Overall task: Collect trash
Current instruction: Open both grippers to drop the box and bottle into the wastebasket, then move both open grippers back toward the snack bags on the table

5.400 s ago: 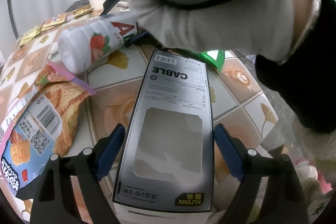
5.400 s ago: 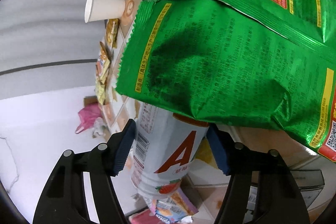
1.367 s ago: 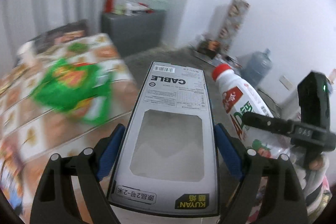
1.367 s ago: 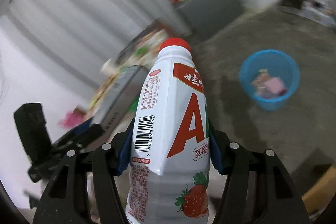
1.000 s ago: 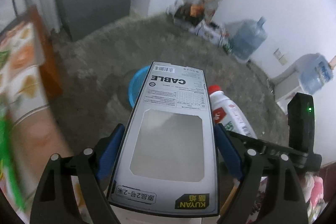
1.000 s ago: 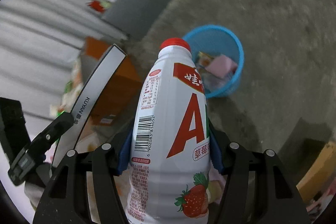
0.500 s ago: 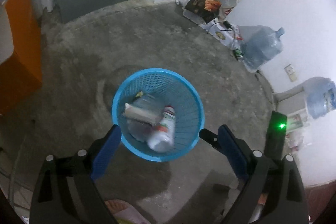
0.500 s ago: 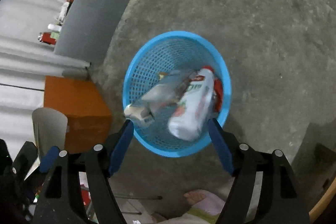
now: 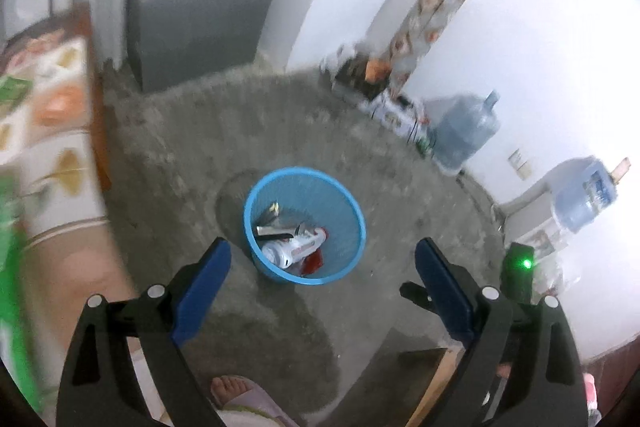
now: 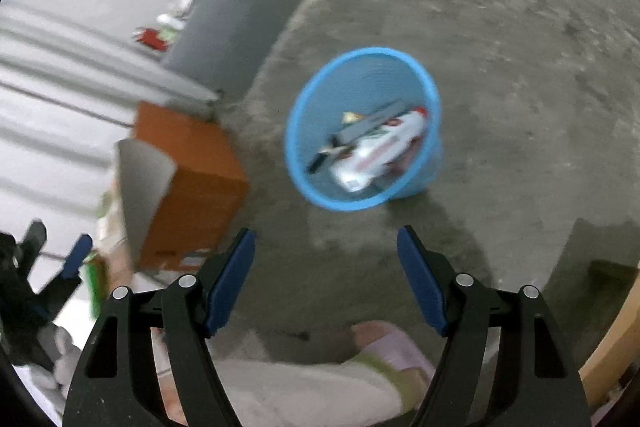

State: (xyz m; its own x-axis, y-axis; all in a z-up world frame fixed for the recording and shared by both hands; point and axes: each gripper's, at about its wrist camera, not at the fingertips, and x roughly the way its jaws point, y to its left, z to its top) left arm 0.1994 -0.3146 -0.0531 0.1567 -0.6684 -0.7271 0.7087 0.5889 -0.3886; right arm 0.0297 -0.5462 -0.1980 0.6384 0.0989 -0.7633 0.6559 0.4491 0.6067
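A blue mesh basket (image 9: 343, 269) stands on the grey floor, below and ahead of both grippers. In it lie a white strawberry-drink bottle (image 9: 296, 247) with a red cap and a grey cable box (image 9: 274, 230), on top of other wrappers. My left gripper (image 9: 323, 245) is open with nothing between its blue pads. The right wrist view shows the same basket (image 10: 360, 51) with the bottle (image 10: 380, 147) and the box (image 10: 368, 125) inside. My right gripper (image 10: 326, 231) is open and empty too, and apart from the basket.
A tiled-pattern table (image 9: 60, 155) with a green snack bag (image 9: 16, 267) runs along the left; its orange side (image 10: 192, 179) faces the basket. A grey cabinet (image 9: 192, 31) and water jugs (image 9: 464, 135) line the walls. A person's foot (image 9: 240, 391) is near the bottom edge.
A second ago the left gripper held the cable box and the right held the bottle. Both now lie in the basket, and both grippers have drawn back from it, open.
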